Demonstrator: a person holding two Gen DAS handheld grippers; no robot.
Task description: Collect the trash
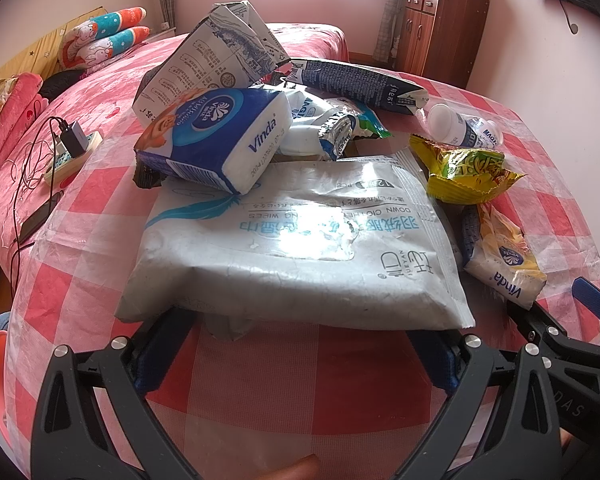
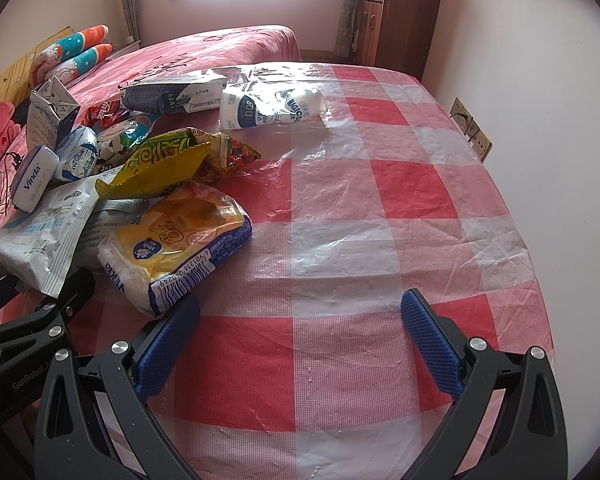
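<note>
Crinkled foil wipes pack (image 1: pixel 296 248) lies over wide-spread left gripper (image 1: pixel 296 344).

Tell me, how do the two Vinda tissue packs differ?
The blue Vinda pack looks full and firm, a tidy block; the yellow Vinda pack is crumpled and sagging, its wrapper loose. The blue pack sits propped up on the pile, leaning on the grey wipes pouch; the yellow pack lies low at the pile's edge, on the checked tablecloth, near the right gripper. Both bear the same brand name on a white end.
</note>
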